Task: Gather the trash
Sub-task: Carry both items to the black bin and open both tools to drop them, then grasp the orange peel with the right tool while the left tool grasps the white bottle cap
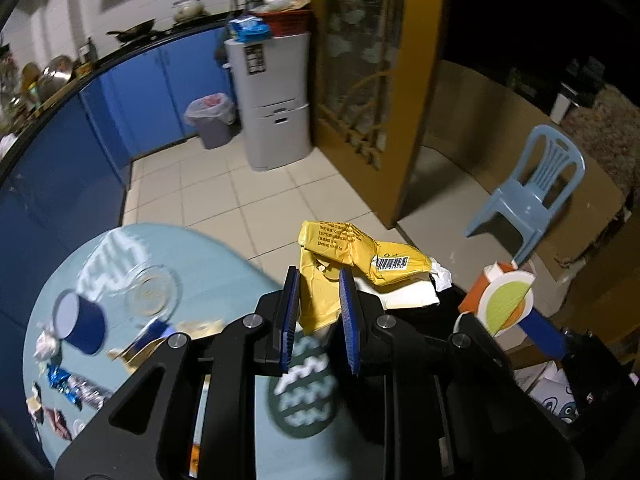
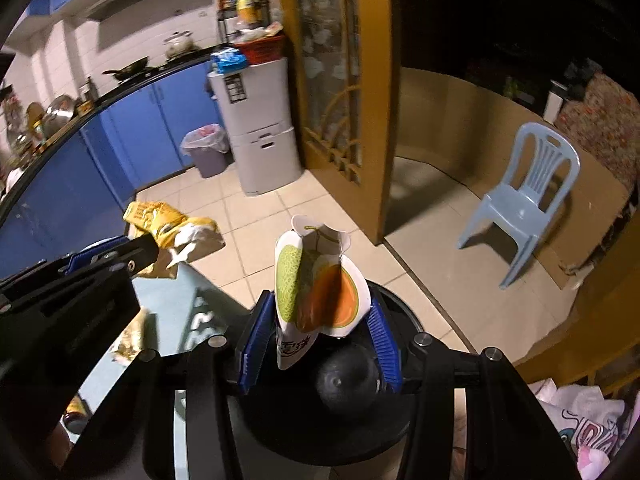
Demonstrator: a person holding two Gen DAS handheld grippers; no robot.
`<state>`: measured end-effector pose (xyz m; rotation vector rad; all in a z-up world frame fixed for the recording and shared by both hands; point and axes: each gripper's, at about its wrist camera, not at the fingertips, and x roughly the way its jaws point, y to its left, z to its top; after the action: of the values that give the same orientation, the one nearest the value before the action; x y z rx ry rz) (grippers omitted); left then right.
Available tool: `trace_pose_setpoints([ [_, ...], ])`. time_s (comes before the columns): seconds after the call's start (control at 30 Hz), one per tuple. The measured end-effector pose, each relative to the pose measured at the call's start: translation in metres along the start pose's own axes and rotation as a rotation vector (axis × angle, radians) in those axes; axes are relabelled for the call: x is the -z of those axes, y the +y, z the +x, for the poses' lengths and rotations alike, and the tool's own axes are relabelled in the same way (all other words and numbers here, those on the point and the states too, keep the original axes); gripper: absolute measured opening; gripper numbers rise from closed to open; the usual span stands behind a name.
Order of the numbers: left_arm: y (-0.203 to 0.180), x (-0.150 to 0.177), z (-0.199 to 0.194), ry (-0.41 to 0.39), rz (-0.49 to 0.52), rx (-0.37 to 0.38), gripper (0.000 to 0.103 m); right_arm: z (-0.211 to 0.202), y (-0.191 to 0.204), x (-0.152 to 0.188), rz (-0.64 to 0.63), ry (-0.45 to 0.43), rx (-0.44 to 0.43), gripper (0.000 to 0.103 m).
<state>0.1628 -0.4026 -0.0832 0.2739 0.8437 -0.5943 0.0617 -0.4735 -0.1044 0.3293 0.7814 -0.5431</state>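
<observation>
Blue ribbed pads (image 1: 289, 312) on the left gripper (image 1: 318, 316) are clamped on a crumpled yellow wrapper (image 1: 348, 258), w/ a barcode showing on its upper fold and white paper bunched beneath it. Wrapper's up off the table, sticking out past the fingertips over the table's far edge. Over on the right, the right gripper (image 2: 320, 334) has its blue pads (image 2: 256, 340) squeezed on a melon-print carton (image 2: 318, 296), top torn open, held upright directly above a black round bin (image 2: 400, 400) w/ a domed knob at its centre. From the left cam the same carton (image 1: 502, 298) shows off to the right, close beside the wrapper but apart.

Below the left gripper, round pale-blue table (image 1: 224, 272) still carries plenty: blue cup (image 1: 80, 324) tipped on its side, clear glass dish (image 1: 152, 294) next to it, foil candy wrappers (image 1: 76, 388) and scraps near the left edge, green-and-white patterned mat (image 1: 306, 396) under the fingers.

Further out: beige tiled floor (image 1: 224, 192), lined grey waste bin (image 1: 210, 120) against the blue cabinets (image 1: 160, 92), grey fridge (image 1: 276, 100) beside it, and a light-blue plastic chair (image 1: 532, 188) well off to the right near cardboard sheets.
</observation>
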Motion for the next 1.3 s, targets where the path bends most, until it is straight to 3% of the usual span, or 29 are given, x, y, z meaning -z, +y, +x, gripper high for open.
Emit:
trace_pose_setpoints([
  [0.17, -0.022, -0.008, 0.011, 0.018, 0.032, 0.047, 0.024, 0.008, -0.014, 0.0, 0.023, 0.014, 0.012, 0.046],
  [0.2, -0.024, -0.009, 0.014, 0.029, 0.032, 0.043, 0.032, 0.009, -0.015, -0.001, 0.026, 0.017, 0.013, 0.046],
  [0.23, -0.025, -0.009, 0.015, 0.036, 0.03, 0.042, 0.058, 0.01, -0.015, -0.001, 0.03, 0.02, 0.012, 0.046],
  [0.3, -0.022, -0.009, 0.011, 0.007, 0.006, 0.028, 0.095, 0.013, -0.017, -0.003, 0.037, 0.023, 0.011, 0.047],
  [0.43, -0.013, -0.007, 0.002, -0.037, 0.002, 0.002, 0.094, 0.017, -0.017, -0.004, 0.036, 0.024, 0.01, 0.049],
  [0.57, 0.001, -0.006, 0.008, -0.013, -0.029, -0.024, 0.094, 0.024, -0.016, -0.008, 0.05, 0.034, -0.003, 0.054],
  [0.7, 0.015, -0.003, 0.012, 0.005, -0.065, -0.06, 0.094, 0.024, -0.017, -0.01, 0.067, 0.021, -0.012, 0.082],
  [0.8, 0.026, -0.001, 0.012, 0.013, -0.084, -0.072, 0.094, 0.021, -0.015, -0.013, 0.065, -0.01, 0.0, 0.087],
  [1.1, 0.063, 0.011, 0.001, 0.027, -0.153, -0.114, 0.094, 0.026, -0.006, -0.015, 0.079, 0.019, -0.056, 0.088],
  [1.3, 0.097, 0.037, -0.014, 0.052, -0.2, -0.177, 0.094, 0.021, 0.036, 0.001, 0.003, 0.054, -0.127, 0.088],
])
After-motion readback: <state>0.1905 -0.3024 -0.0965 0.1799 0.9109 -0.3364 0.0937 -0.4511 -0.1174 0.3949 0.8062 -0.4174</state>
